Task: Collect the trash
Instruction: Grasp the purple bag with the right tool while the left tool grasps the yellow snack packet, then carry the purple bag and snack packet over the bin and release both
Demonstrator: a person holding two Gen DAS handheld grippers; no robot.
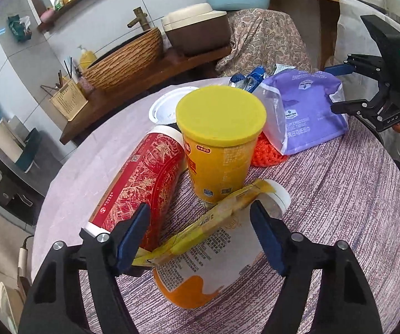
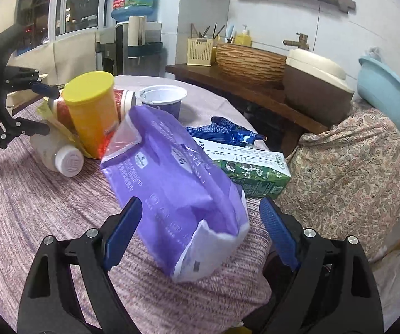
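Trash crowds a round desk (image 1: 339, 194) as two hand-held grippers close in on separate pieces.

Left gripper (image 1: 200, 236) has its fingers apart around a white bottle (image 1: 208, 264) lying on its side, a yellow wrapper (image 1: 214, 217) draped across it; no pad is pressing yet. A red canister (image 1: 144, 178) lies at 10 o'clock from the bottle and a yellow-lidded tub (image 1: 219, 144) stands at 12, both close enough to snag, so the squeeze looks best kept low on the bottle's body. Right gripper (image 2: 200, 233) stands wide open astride a purple tissue pack (image 2: 177, 183); a green carton (image 2: 255, 172) sits at 2 o'clock from the pack. Soft film will likely crumple, so a mid-pack pinch seems wisest.
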